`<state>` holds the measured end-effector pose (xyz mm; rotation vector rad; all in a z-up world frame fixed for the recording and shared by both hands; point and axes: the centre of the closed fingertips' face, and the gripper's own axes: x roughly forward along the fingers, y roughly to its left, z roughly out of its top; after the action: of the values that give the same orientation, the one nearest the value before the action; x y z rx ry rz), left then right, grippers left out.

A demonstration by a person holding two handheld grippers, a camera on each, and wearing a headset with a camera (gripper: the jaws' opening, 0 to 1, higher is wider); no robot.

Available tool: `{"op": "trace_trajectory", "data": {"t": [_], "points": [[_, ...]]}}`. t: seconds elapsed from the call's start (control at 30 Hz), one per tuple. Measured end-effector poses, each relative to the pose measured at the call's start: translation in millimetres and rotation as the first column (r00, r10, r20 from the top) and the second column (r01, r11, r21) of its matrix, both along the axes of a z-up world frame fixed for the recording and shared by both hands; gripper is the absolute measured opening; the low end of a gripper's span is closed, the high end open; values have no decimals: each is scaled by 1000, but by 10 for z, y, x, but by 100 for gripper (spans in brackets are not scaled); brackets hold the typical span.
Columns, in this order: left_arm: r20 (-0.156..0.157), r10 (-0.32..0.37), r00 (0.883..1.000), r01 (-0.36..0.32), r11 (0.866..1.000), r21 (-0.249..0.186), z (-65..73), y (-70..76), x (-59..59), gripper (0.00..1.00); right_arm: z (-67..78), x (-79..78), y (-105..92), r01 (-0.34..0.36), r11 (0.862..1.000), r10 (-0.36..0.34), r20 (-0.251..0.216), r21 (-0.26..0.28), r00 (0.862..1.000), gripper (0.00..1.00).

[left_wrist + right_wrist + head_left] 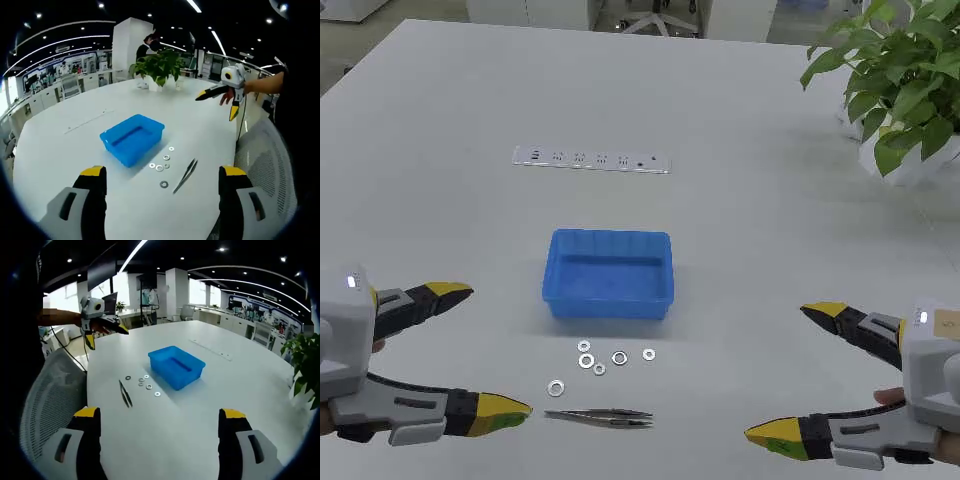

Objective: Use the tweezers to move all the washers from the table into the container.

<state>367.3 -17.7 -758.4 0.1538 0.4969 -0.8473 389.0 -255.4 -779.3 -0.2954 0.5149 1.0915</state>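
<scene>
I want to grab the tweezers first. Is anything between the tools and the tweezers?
Nothing visible. The tweezers lie on bare table between the left tool and the right tool, both open. The washers sit past them, nearer the box.

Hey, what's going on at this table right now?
A person holds a left gripper and a right gripper, both open and empty, above the white table. The tweezers lie untouched nearest the person, with six washers loose between them and the blue container. No washer is in the container yet.
</scene>
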Motion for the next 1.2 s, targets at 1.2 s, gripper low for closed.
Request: {"op": "trace_trajectory", "data": {"t": [1.2], "points": [[13,-1,1000,1,1000,15,3,23,10,99,2,11,-1,1,1000,-1,4,-4,1000,100]]}}
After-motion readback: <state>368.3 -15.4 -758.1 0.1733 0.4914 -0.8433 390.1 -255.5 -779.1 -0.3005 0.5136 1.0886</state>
